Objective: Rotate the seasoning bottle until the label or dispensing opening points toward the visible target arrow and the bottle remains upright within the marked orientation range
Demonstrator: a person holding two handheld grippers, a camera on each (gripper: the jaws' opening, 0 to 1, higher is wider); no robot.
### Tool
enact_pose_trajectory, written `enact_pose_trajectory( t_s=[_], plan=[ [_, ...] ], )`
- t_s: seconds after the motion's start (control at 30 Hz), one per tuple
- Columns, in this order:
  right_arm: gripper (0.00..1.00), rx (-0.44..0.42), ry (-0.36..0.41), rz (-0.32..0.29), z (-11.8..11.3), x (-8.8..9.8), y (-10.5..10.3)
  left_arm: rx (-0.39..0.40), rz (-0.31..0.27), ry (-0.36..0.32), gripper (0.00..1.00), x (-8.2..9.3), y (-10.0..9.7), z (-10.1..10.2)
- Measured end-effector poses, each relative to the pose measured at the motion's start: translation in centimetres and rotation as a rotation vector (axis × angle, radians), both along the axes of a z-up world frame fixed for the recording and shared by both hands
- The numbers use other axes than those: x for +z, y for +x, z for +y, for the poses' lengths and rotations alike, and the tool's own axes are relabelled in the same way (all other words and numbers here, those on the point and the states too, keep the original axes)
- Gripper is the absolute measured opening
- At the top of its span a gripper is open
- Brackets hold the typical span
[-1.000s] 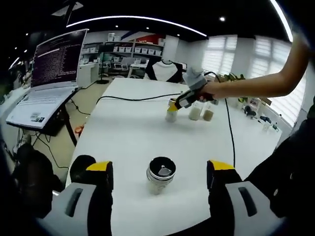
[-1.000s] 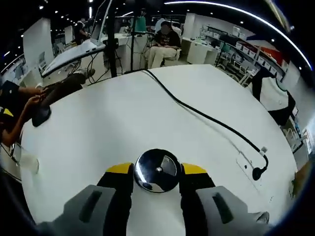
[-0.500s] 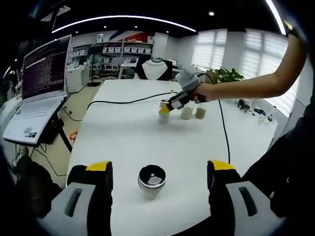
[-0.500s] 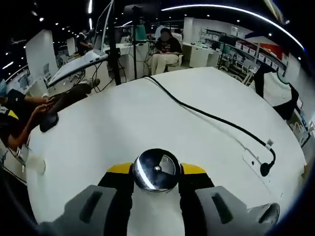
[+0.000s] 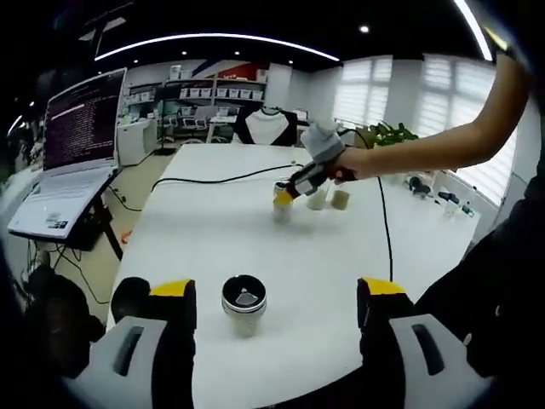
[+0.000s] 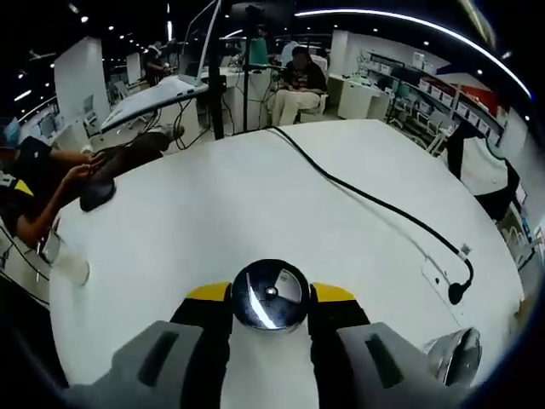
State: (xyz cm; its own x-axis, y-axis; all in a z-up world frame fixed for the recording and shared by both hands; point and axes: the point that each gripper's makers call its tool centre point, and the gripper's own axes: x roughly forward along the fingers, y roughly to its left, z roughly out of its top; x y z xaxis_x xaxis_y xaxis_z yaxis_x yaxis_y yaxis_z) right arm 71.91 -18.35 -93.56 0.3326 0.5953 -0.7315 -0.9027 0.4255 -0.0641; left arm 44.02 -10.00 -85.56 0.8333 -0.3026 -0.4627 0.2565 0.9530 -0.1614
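Because the left hand-held gripper (image 5: 268,311) hangs wide open around a spare jar (image 5: 243,303) on the white surface (image 5: 213,230), nearer than the seasoning bottle (image 5: 282,204), a careless sweep could topple that jar. In the right gripper view, the right hand-held gripper (image 6: 270,300) clamps the seasoning bottle (image 6: 271,295) at its cap, so twisting too hard could tilt it or slip the grip; no arrow is visible.

The white table (image 5: 221,213) carries seasoning bottles (image 5: 243,304) and a black cable (image 6: 375,204).

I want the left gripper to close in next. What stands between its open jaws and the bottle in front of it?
Nothing visible: bare white table lies between the left gripper and the seasoning bottle, which stands upright between and just beyond the jaw tips.
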Motion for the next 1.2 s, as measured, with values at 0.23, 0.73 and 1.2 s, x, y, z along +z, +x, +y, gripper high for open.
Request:
enact_pose_trajectory(
  t_s=[0.23, 0.73, 1.2],
  plan=[
    [0.31, 0.007, 0.042, 0.005, 0.2, 0.9, -4.2, -0.053, 0.012, 0.024, 0.83, -0.6, -1.3, -0.4],
    [0.3, 0.043, 0.088, 0.047, 0.7, 1.2, -12.1, -0.15, 0.006, 0.02, 0.83, -1.5, -1.8, -1.9],
    [0.29, 0.088, 0.071, 0.051, 0.3, 2.1, -19.4, -0.203, -0.009, -0.025, 0.83, -2.3, -3.0, -3.4]
  ],
)
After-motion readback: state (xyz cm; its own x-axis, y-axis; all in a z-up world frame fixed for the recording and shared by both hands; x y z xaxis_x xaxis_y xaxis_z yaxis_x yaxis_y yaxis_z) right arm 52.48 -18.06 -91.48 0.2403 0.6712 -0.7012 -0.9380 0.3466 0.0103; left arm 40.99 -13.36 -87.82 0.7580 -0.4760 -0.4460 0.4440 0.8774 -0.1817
